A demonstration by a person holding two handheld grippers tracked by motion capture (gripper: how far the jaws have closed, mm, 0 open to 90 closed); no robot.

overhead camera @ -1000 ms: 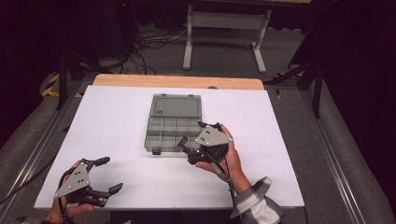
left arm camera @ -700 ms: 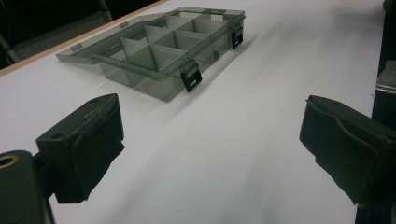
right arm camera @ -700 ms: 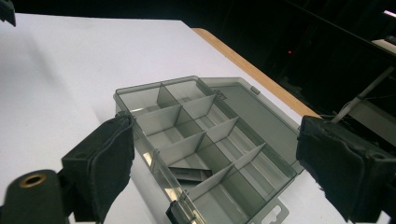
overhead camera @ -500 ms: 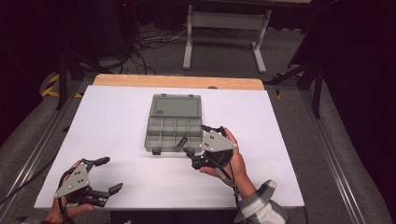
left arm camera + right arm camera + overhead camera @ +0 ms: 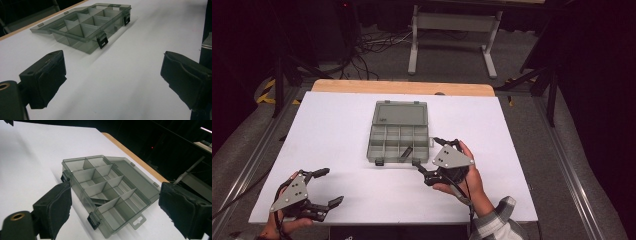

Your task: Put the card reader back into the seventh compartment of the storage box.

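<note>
Organizer box sits near the middle of the desk, its clear lid folded flat toward the far edge and its divided tray facing up. One slanted dark piece lies in a near compartment; what it is I cannot tell, and the other compartments look bare. Both black latches hang loose on the near wall. Judging from this, opening is done, while any closing is left.

Right tongs hover just beside the box's near right corner, jaws apart and holding nothing, framing the tray in the right gripper view. Left tongs rest near the desk's near left corner, jaws wide apart and bare, well apart from the box.

White surface lies open on every side, widest to the left, with the wooden far edge beyond the lid.
</note>
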